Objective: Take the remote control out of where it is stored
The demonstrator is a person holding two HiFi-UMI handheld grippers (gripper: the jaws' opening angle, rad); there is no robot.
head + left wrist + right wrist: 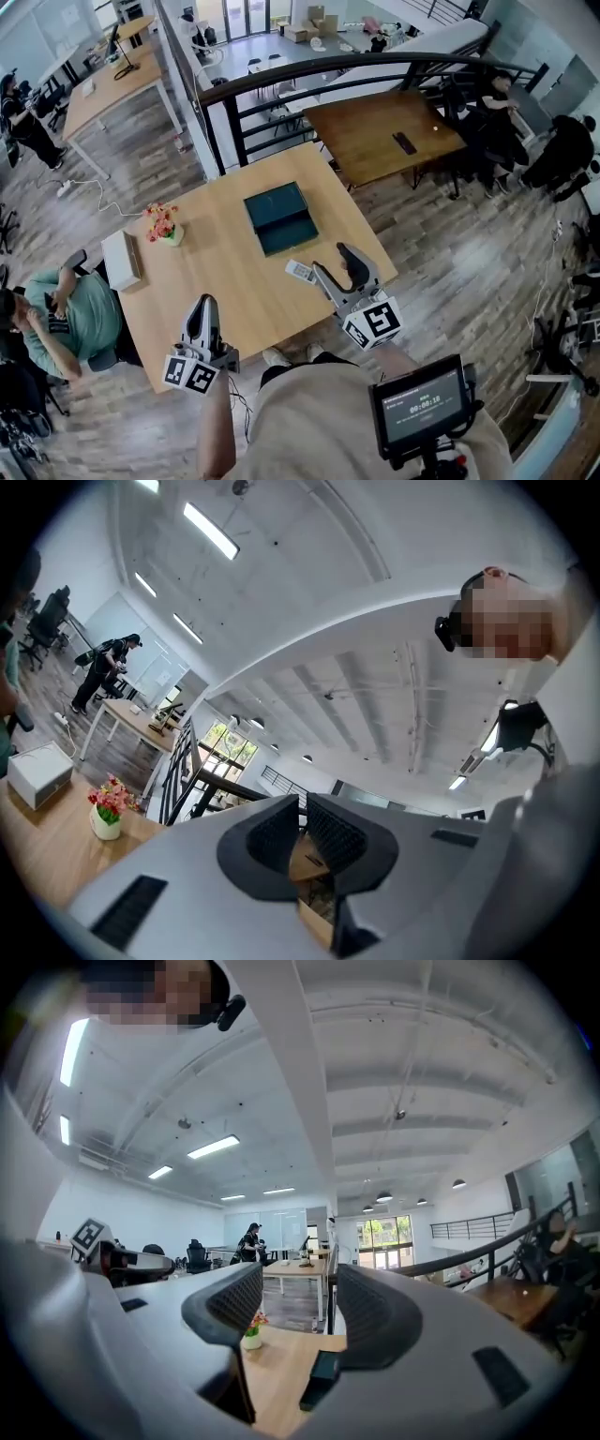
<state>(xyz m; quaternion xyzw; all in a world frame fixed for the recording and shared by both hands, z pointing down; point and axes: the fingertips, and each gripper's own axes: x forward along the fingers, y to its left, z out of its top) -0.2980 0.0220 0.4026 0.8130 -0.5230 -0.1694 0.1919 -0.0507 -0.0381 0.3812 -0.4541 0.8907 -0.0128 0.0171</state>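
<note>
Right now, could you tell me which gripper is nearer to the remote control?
Right. In the head view the right gripper, jaws open, appears just right of the remote control; the left gripper, shut, is well off to its lower left.

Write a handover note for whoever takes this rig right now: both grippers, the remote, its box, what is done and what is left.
Left gripper: jaws shut, nothing in them, held off the table's near edge.
Right gripper: jaws open, nothing between them.
Remote control: appears to lie on the wooden table near its front edge, just beside the right gripper in the head view, apart from the dark teal box at mid-table.
Done: the remote looks to be out of storage.
Left: probably nothing. I cannot tell whether the box is open or shut.
</note>
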